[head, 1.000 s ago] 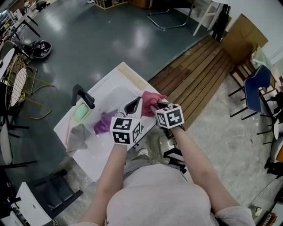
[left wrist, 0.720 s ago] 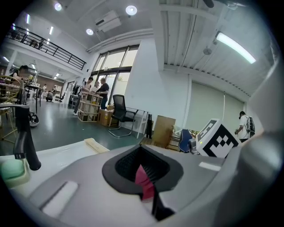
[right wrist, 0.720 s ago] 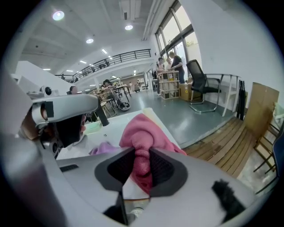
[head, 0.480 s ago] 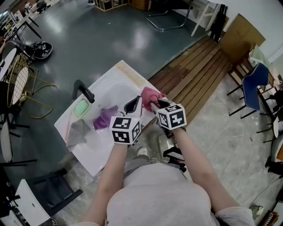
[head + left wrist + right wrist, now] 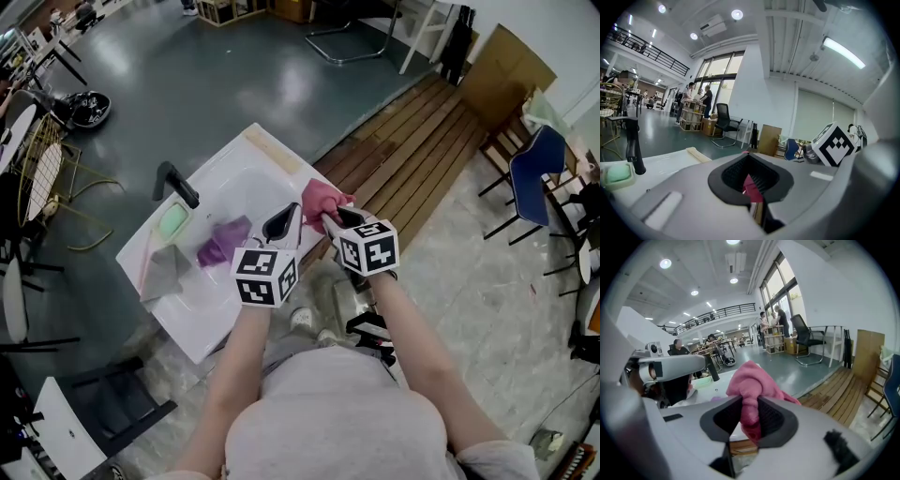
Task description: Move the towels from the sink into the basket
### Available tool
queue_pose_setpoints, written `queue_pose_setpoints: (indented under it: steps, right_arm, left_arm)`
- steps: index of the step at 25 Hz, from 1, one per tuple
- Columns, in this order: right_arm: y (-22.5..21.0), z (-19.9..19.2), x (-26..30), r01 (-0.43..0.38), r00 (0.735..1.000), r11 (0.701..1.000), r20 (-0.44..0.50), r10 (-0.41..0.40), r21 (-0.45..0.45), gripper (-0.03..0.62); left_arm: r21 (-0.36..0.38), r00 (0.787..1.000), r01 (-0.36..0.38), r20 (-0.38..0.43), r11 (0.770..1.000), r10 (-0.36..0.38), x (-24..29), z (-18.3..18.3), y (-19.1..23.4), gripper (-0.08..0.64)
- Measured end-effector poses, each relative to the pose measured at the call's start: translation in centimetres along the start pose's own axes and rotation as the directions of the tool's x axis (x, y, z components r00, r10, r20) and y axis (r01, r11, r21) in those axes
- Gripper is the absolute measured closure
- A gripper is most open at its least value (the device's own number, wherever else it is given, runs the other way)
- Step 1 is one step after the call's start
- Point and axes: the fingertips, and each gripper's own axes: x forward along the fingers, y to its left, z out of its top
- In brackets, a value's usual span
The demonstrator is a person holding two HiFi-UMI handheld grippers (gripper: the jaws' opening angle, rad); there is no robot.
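My right gripper [image 5: 330, 219] is shut on a pink towel [image 5: 322, 199], whose bunched cloth [image 5: 749, 390] rises between the pads. It hangs just past the right rim of the white sink [image 5: 202, 323]. My left gripper [image 5: 284, 223] hovers close on the left of the towel, over the sink's near rim. A pink sliver [image 5: 753, 187] shows in its narrow jaw gap; whether the pads pinch it is unclear. A purple towel [image 5: 223, 244] and a grey towel [image 5: 166, 273] lie in the basin. No basket can be made out.
A black faucet [image 5: 176, 185] and a green soap dish [image 5: 173, 222] stand at the sink's far left. Wooden decking [image 5: 422, 141] runs to the right. Chairs [image 5: 530, 173] stand further right, and a wire chair [image 5: 33, 178] is at the left.
Both grippers and the pink towel have drawn back slightly from the basin toward its right rim. The purple and grey towels have stayed put.
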Motion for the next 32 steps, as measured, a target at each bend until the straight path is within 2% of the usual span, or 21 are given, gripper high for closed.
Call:
queue_pose_setpoints:
  steps: [17,32]
  right_arm:
    - [0.0,0.1,-5.9,0.058,0.992,0.998,0.113,-0.061,0.03,0.482]
    - [-1.5,-1.5,-13.2,0.118,0.968,0.991,0.216,-0.13,0.067,0.482]
  left_arm:
    - [0.045,0.998,0.064,-0.006,0.997,-0.064,-0.7,0.0,-4.9,0.555]
    - [0.083,0.992,0.123,0.005,0.989,-0.123,-1.1,-0.1,-11.4,0.555]
